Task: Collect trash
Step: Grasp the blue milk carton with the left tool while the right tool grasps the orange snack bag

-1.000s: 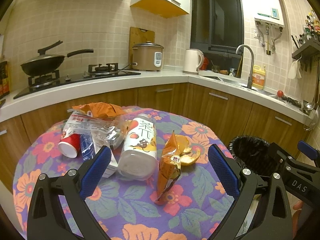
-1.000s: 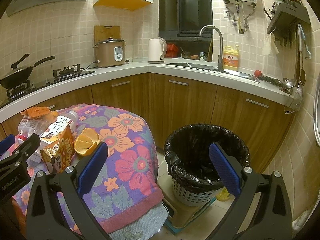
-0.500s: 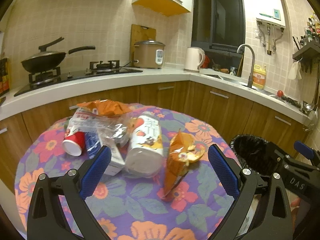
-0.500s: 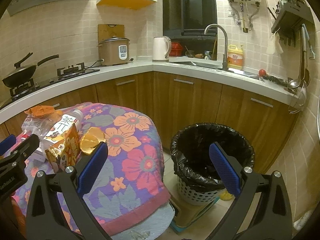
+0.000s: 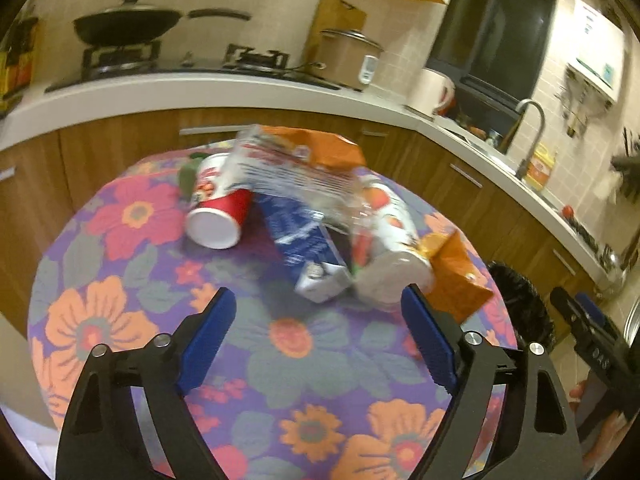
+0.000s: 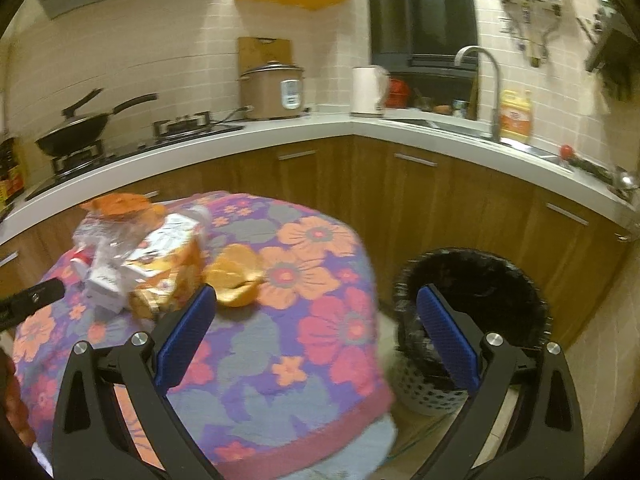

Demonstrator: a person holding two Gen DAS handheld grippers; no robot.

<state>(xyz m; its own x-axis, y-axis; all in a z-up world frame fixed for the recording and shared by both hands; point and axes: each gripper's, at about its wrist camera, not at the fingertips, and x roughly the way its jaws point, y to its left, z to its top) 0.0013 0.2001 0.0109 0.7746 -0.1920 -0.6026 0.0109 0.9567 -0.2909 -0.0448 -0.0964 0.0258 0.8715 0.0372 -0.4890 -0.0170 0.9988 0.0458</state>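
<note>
Trash pile on the flower-patterned counter [image 5: 120, 332], left to right in the left wrist view: a red paper cup [image 5: 218, 216] on its side, a blue-and-white carton [image 5: 308, 252], a clear plastic wrapper [image 5: 292, 176] draped over the heap, a white bottle [image 5: 390, 248] lying down, and an orange snack bag [image 5: 456, 276]; the right wrist view adds orange peel [image 6: 236, 276] beside the pile. The black-lined bin [image 6: 480, 284] stands on the floor just right of the counter, its contents not discernible. Collection appears not yet begun: every item remains on the counter. The left gripper [image 5: 316, 340] hovers spread and empty before the carton; the right gripper [image 6: 316, 320], likewise spread and empty, points between peel and bin.
</note>
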